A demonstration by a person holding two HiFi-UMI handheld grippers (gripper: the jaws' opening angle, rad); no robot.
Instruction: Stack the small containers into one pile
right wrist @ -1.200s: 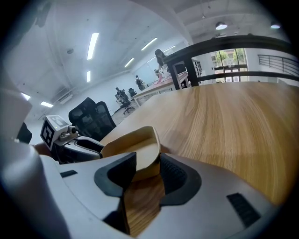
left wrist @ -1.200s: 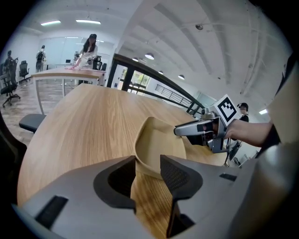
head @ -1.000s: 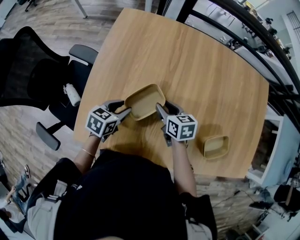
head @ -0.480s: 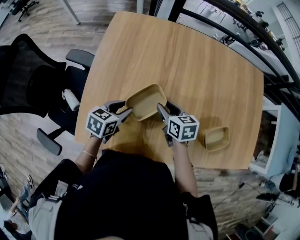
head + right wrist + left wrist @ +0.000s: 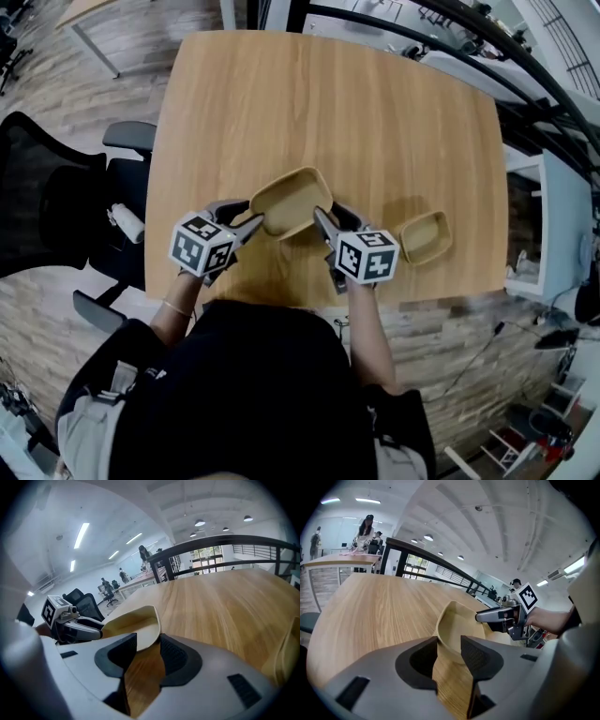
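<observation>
A tan, rounded-rectangle container (image 5: 291, 202) hangs a little above the wooden table (image 5: 375, 112), carried between both grippers. My left gripper (image 5: 247, 225) is shut on its left rim and my right gripper (image 5: 324, 223) on its right rim. The left gripper view has the container (image 5: 464, 627) rising out of my left gripper (image 5: 450, 649), with the right gripper's fingers (image 5: 494, 615) on its far edge. In the right gripper view the container (image 5: 133, 623) sits in my right gripper (image 5: 148, 651). A second, smaller tan container (image 5: 426, 236) rests on the table to the right.
The table's front edge (image 5: 281, 302) runs just behind my hands. A black office chair (image 5: 56, 202) stands off the table's left side. A black railing (image 5: 525, 56) curves behind the far right. People stand at distant tables (image 5: 363, 529).
Both grippers have carried the container together, slightly up and sideways over the table. The head view has swung, and the small container now shows nearer my right gripper.
</observation>
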